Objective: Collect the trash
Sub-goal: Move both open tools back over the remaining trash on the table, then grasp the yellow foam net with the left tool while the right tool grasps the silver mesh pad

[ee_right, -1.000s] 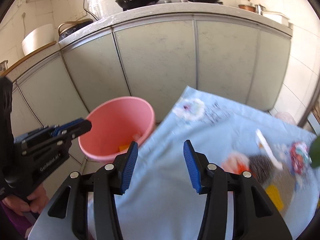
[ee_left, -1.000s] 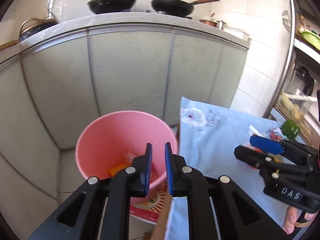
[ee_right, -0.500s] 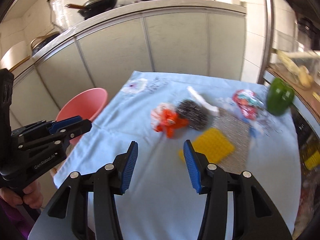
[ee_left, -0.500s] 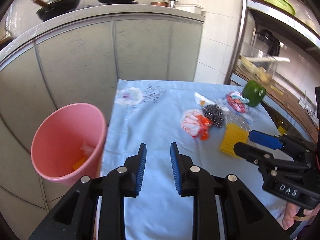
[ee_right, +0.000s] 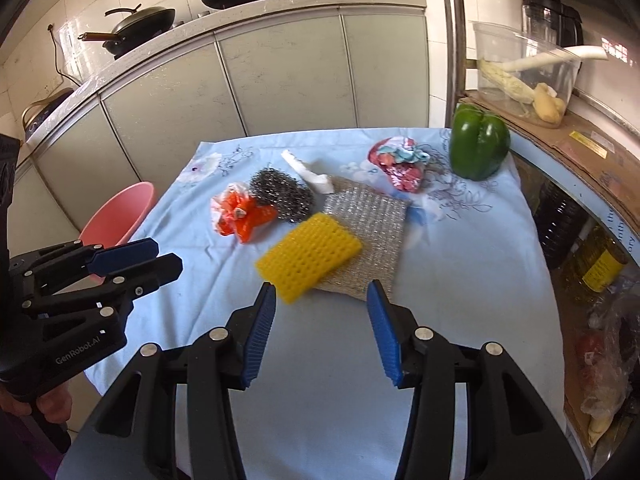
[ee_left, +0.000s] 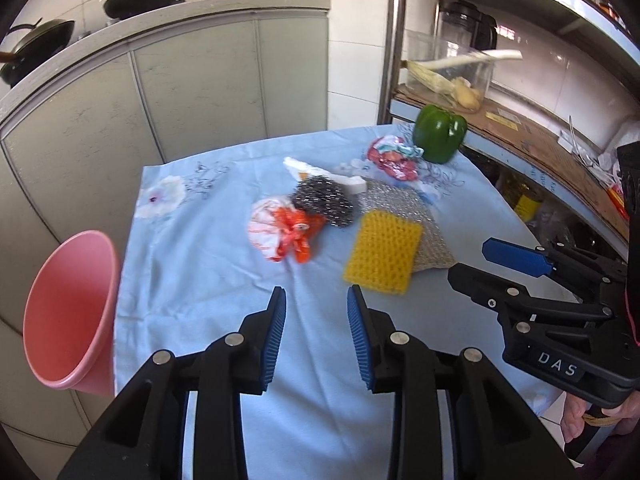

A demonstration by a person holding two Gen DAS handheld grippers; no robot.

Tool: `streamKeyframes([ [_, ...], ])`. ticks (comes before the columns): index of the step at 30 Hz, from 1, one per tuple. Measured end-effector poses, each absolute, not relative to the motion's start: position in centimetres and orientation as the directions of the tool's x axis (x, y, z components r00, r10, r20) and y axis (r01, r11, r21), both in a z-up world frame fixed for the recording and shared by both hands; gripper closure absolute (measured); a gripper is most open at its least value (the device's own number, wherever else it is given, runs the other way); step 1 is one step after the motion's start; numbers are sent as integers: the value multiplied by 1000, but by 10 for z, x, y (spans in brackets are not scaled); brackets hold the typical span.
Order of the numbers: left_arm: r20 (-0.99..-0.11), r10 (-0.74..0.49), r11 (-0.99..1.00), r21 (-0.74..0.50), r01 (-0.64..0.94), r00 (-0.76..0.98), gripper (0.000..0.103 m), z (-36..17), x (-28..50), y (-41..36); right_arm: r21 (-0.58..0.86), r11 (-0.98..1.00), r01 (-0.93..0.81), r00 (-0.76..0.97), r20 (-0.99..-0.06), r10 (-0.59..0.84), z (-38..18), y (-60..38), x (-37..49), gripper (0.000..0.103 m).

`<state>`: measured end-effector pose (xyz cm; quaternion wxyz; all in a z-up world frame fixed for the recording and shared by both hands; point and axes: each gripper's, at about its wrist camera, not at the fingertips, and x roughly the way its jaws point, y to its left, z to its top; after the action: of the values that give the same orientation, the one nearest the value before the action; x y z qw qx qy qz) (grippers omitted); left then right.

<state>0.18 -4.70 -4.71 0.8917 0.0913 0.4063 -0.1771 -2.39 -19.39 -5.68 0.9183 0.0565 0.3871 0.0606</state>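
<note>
Kitchen setting; small table under a pale blue floral tablecloth (ee_right: 460, 264), both views looking down its length.

Near field: left gripper (ee_left: 316, 334) at lower centre of its frame, jaws apart, nothing between them, over bare cloth. Right gripper (ee_right: 322, 330) likewise empty, jaws set wider, low in its frame just short of the yellow sponge (ee_right: 309, 254).

Mid-table: sponge lies partly on a silver mesh scouring cloth (ee_right: 366, 222). Left of it, a crumpled orange-and-white plastic bag (ee_left: 282, 230), touching a steel wool scourer (ee_left: 323, 200). A white crumpled scrap (ee_left: 332, 174) sits behind the scourer.

Far end: red-and-teal crumpled wrapper (ee_right: 400, 164), then a green bell pepper (ee_right: 478, 144) at the upper right corner.

Pink trash bin (ee_left: 70, 312) stands on the floor beside the table's left edge, left of frame.

Judgement: between picks, approach phase. Orange bag looks the nearest trash for the left gripper; needs advance, descent, a close on loose film without snagging the scourer.

Background: grey cabinet fronts, woks on the counter at top, shelving at right with a clear tub.
</note>
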Motion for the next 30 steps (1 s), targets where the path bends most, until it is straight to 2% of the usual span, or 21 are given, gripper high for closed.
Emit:
streamKeyframes([
  [1, -761, -245, 916, 21, 401, 601, 71, -49, 3, -52, 150, 987, -62, 693, -705, 151, -58, -196, -25, 55],
  [3, -767, -250, 908, 25, 418, 591, 63, -53, 4, -61, 151, 987, -48, 693, -707, 142, -59, -201, -26, 55],
  [6, -769, -246, 900, 45, 433, 591, 62, -57, 6, -72, 150, 988, -33, 693, -709, 130, -62, -207, -25, 55],
  [30, -795, -201, 863, 132, 487, 572, 61, -87, 50, -120, 145, 989, 33, 681, -728, 84, -74, -238, -7, 55],
])
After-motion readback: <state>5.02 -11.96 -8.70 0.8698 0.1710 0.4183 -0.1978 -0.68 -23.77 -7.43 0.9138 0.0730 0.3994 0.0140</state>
